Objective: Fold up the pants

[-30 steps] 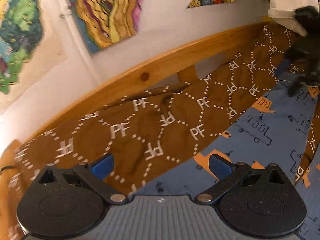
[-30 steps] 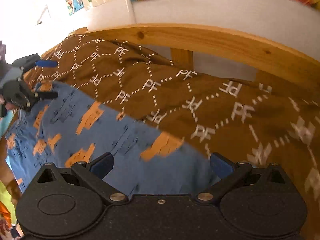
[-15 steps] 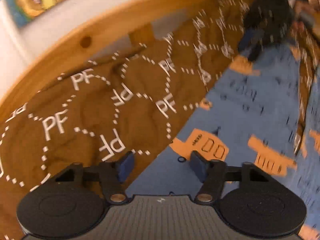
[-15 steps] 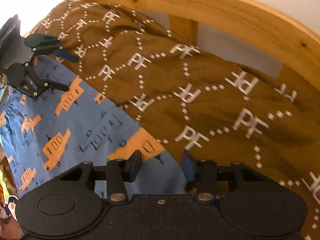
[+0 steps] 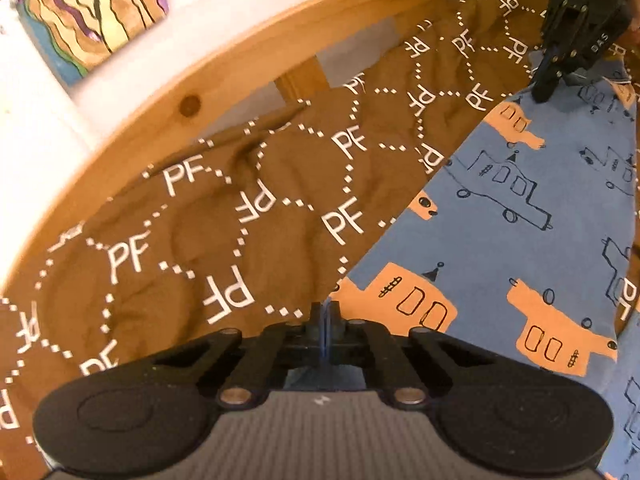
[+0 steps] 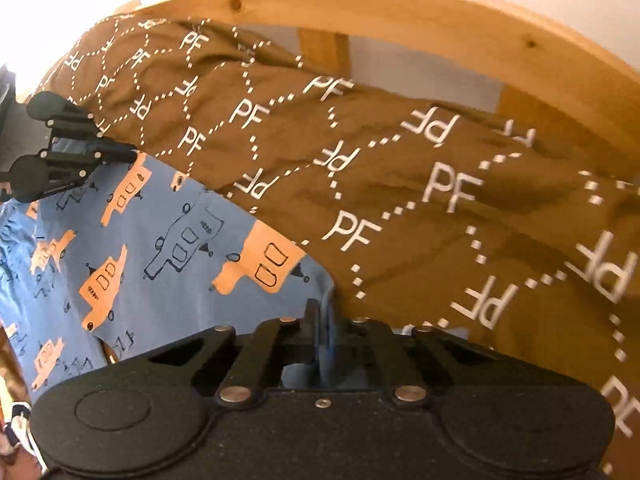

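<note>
Blue pants (image 5: pixel 500 248) printed with orange and outlined vehicles lie flat on a brown bedspread. In the left wrist view my left gripper (image 5: pixel 325 314) sits at the pants' near edge, its jaws closing tight with a thin fold of blue cloth pinched between the pads. In the right wrist view my right gripper (image 6: pixel 322 312) is likewise closing on the pants (image 6: pixel 160 240), and blue cloth rises between its fingers. Each view also shows the other gripper: the right gripper (image 5: pixel 546 90) far along the same edge, the left gripper (image 6: pixel 126 156) at the left.
The brown bedspread (image 5: pixel 240 220) with white "PF" lettering covers the bed, bounded behind by a wooden rail (image 6: pixel 400 8) and a white wall. A colourful picture (image 5: pixel 96 12) hangs on the wall. More blue cloth bunches at the left (image 6: pixel 16 240).
Both grippers went from wide open to shut, coming down onto the pants' edge. The left one sank closer to the cloth.
</note>
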### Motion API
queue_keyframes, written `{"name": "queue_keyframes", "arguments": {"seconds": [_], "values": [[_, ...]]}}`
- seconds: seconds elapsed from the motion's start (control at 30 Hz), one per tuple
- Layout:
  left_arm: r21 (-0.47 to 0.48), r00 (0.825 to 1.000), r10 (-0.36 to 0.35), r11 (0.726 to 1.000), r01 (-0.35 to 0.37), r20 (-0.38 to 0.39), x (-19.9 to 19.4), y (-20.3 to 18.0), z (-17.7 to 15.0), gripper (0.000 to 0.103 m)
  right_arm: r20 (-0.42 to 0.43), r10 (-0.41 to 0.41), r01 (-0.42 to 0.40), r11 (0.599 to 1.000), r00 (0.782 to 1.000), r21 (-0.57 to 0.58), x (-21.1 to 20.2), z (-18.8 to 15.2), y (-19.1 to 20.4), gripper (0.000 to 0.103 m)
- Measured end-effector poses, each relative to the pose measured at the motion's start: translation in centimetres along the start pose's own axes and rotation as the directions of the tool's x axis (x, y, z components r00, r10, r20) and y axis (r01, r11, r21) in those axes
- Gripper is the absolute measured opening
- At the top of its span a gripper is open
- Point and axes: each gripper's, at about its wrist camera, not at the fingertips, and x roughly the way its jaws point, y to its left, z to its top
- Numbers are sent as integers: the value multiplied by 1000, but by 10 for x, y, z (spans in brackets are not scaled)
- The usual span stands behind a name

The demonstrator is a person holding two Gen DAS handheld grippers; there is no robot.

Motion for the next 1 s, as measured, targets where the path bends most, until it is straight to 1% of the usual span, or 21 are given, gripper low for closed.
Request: {"name": "queue_keyframes", "arguments": {"seconds": [0.1, 0.2, 0.23, 0.27, 0.33, 0.37, 0.4, 0.43, 0.53, 0.57, 0.6, 0.63, 0.67, 0.7, 0.73, 0.77, 0.8, 0.87, 0.9, 0.97, 1.0], "values": [[-4, 998, 52, 999, -52, 24, -6, -5, 1, 0, 60, -39, 41, 999, 997, -29, -9, -3, 9, 2], [-28, 989, 124, 992, -122, 81, -15, -6, 10, 0, 122, -127, 135, 989, 984, -59, -16, 2, 19, 2], [-39, 982, 153, 988, -149, 108, -19, -5, 15, 0, 148, -173, 184, 981, 974, -68, -19, 4, 24, 2], [-52, 977, 174, 984, -169, 125, -21, -4, 19, 0, 179, -224, 241, 967, 958, -79, -22, 5, 30, 2], [-77, 966, 212, 976, -202, 146, -21, -1, 27, 0, 253, -323, 363, 923, 912, -127, -30, 8, 45, 2], [-75, 962, 230, 972, -221, 145, -18, -1, 30, 0, 286, -356, 407, 902, 890, -143, -32, 11, 50, 2], [-75, 960, 243, 969, -235, 135, -11, -1, 33, 0, 308, -375, 434, 889, 874, -148, -31, 13, 50, 2], [-77, 963, 243, 969, -235, 117, -2, 0, 35, 0, 315, -391, 451, 881, 865, -143, -27, 17, 48, 2], [-110, 973, 226, 969, -220, 47, 31, 6, 35, 1, 271, -413, 455, 884, 869, -110, 2, 30, 32, 2], [-130, 974, 226, 967, -220, 32, 38, 9, 33, 5, 260, -412, 452, 885, 873, -115, 13, 33, 27, 2], [-152, 975, 219, 966, -212, 34, 40, 13, 29, 5, 240, -417, 452, 885, 877, -115, 23, 34, 20, 7], [-178, 979, 196, 966, -186, 45, 38, 18, 27, 6, 233, -419, 449, 889, 878, -95, 26, 35, 13, 12], [-196, 983, 175, 967, -162, 54, 33, 21, 24, 13, 238, -405, 431, 899, 883, -72, 22, 32, 9, 22], [-214, 985, 162, 966, -146, 60, 29, 25, 22, 30, 248, -384, 405, 913, 889, -38, 16, 31, 1, 35], [-225, 986, 154, 965, -135, 70, 24, 29, 20, 39, 261, -377, 393, 920, 888, -8, 8, 30, -5, 51], [-230, 986, 145, 966, -122, 86, 18, 32, 17, 54, 277, -384, 397, 918, 881, 10, 0, 27, -7, 58], [-235, 984, 146, 965, -119, 99, 13, 34, 15, 65, 294, -393, 409, 912, 871, 8, -8, 25, -9, 65], [-253, 980, 158, 960, -122, 124, 0, 37, 12, 75, 310, -398, 424, 906, 863, -18, -17, 17, -7, 67], [-268, 978, 153, 957, -112, 139, -8, 41, 9, 81, 310, -405, 432, 901, 860, -22, -19, 16, -7, 70], [-296, 974, 155, 950, -101, 164, -22, 49, 3, 90, 321, -394, 422, 906, 861, -20, -20, 14, -1, 77], [-308, 972, 159, 946, -100, 172, -31, 53, 1, 92, 329, -378, 407, 913, 865, -23, -19, 14, 2, 81]]}}
